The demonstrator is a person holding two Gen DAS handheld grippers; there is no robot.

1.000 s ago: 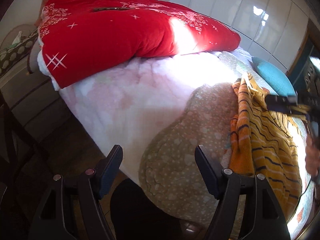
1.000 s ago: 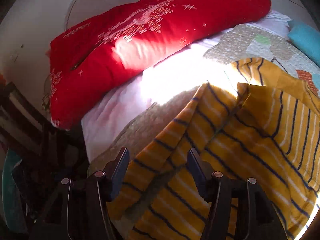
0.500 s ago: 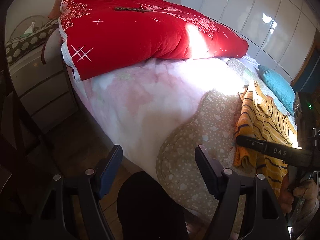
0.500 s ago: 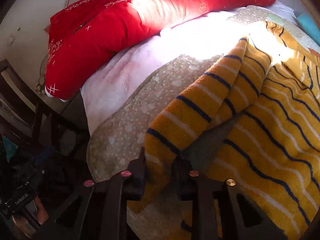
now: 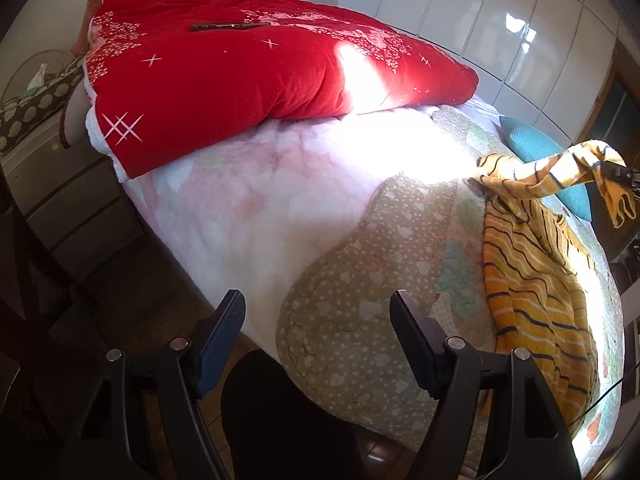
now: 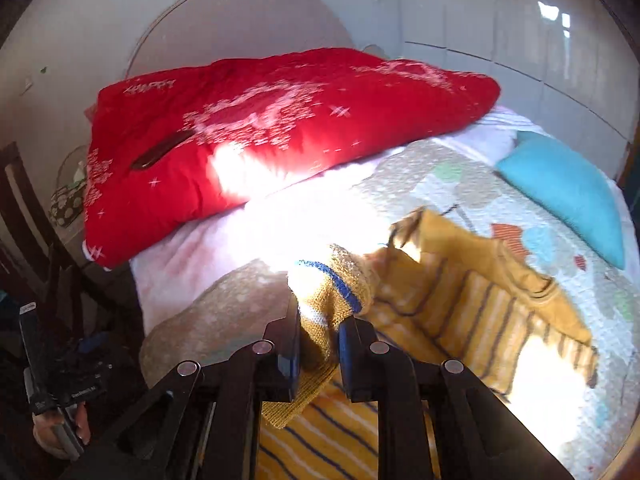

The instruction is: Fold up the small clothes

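My left gripper hangs spread and empty over the near edge of the bed. To its right, the striped yellow knit top lies on the quilt, one sleeve clenched in my right gripper. It looks soft, light and floppy; I'd pinch hems or cuffs.

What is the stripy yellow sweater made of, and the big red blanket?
The yellow sweater looks like knitted yarn, maybe wool or cotton: small loops show where the right tool pinches it. The red blanket looks like soft, velvety padded fabric: it is puffy, with a gentle sheen in the sun.
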